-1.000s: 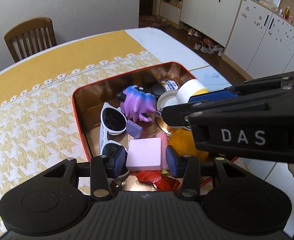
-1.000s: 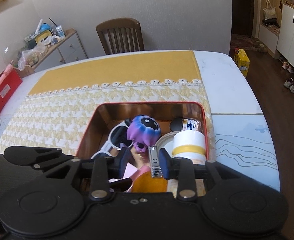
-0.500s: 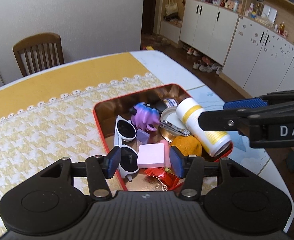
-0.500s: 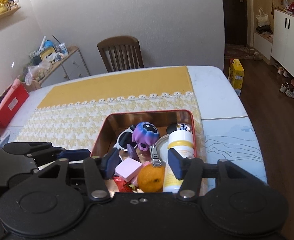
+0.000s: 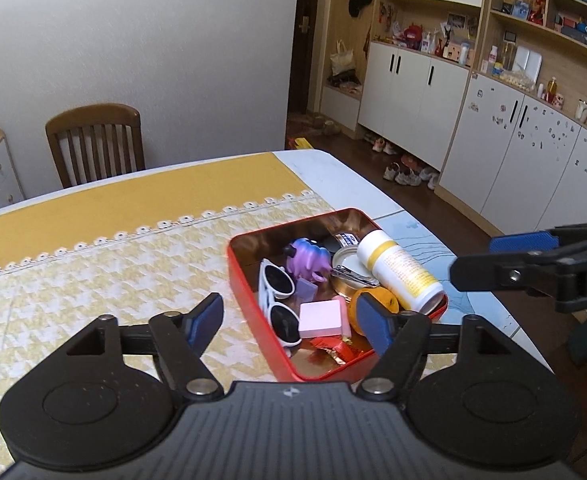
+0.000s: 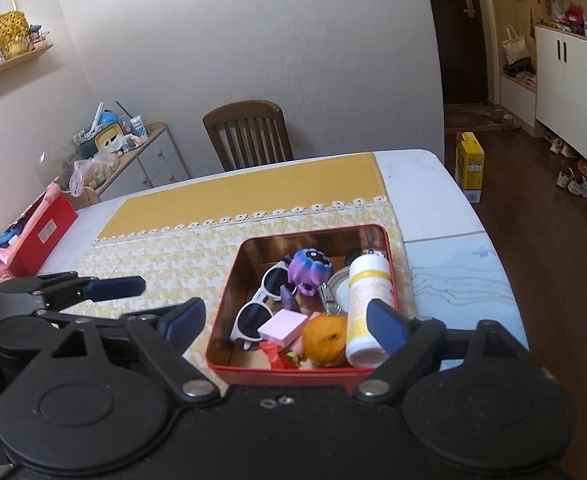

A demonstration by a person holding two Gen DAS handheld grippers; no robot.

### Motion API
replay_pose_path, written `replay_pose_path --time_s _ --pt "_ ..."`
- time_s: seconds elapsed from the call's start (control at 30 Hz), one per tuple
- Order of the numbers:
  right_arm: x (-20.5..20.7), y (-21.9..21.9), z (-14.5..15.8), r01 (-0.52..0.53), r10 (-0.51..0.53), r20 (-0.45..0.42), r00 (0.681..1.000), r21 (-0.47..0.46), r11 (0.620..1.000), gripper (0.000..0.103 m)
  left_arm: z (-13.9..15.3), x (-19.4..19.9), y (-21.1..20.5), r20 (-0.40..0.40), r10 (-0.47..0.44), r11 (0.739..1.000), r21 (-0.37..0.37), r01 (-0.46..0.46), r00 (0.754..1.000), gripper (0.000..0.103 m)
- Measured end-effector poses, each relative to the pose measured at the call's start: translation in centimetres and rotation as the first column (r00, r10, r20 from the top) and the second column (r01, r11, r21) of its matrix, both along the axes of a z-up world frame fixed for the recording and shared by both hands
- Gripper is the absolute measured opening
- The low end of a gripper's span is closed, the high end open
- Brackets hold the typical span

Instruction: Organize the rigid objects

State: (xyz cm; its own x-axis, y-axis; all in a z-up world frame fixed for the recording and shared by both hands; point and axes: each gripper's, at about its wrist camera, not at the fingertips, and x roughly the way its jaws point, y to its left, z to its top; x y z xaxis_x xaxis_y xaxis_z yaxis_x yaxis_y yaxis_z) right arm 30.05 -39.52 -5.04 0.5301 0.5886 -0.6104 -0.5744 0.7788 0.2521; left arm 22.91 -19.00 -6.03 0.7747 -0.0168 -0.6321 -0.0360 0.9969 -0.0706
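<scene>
A red tin (image 5: 246, 294) (image 6: 285, 376) sits on the yellow cloth. It holds white sunglasses (image 5: 277, 296), a purple toy (image 5: 307, 260), a pink block (image 5: 320, 318), an orange (image 6: 325, 338), a nail clipper (image 5: 353, 278) and a white bottle with a yellow band (image 5: 401, 268). My left gripper (image 5: 289, 316) hangs above the tin's near left edge, jaws opening, nothing between the pads. My right gripper (image 6: 285, 322) hovers over the tin's near side, jaws also opening and empty. One of its fingers (image 5: 521, 240) shows at the right of the left wrist view.
A wooden chair (image 6: 249, 132) stands at the table's far side. A red box (image 6: 41, 236) lies at the far left of the table. The table edge (image 6: 505, 280) runs close to the tin's right; a yellow carton (image 6: 469, 164) and shoes are on the floor.
Both grippers rose and drew back from the tin with their jaws spreading. The left pads left the pink block; the right pads left the nail clipper. Both items lie in the tin.
</scene>
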Motion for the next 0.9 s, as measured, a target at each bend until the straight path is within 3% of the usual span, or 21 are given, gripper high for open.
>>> replay_pose_path --time_s 0.17,0.47,0.6,0.9 --pt "-1.8 -0.1 0.0 0.017 -0.017 0.037 0.999 0.013 1.000 0.102 0.2 -1.1 0.7 -0.001 0.013 0.999 -0.029 -0.013 1.000 0.080" --pt "-4.8 0.5 0.2 0.048 -0.049 0.102 0.994 0.020 0.999 0.103 0.6 -3.1 1.5 -0.013 -0.001 0.998 -0.058 0.001 1.000 0.089" --pt "-6.2 0.9 0.2 0.078 -0.079 0.132 0.988 0.009 0.997 0.103 1.0 -4.0 1.9 0.002 -0.008 0.998 -0.058 0.008 1.000 0.101" --pt "-8.6 1.4 0.5 0.113 -0.113 0.143 0.983 0.008 0.994 0.103 1.9 -5.7 1.5 0.047 -0.068 0.996 -0.048 0.070 0.997 0.101"
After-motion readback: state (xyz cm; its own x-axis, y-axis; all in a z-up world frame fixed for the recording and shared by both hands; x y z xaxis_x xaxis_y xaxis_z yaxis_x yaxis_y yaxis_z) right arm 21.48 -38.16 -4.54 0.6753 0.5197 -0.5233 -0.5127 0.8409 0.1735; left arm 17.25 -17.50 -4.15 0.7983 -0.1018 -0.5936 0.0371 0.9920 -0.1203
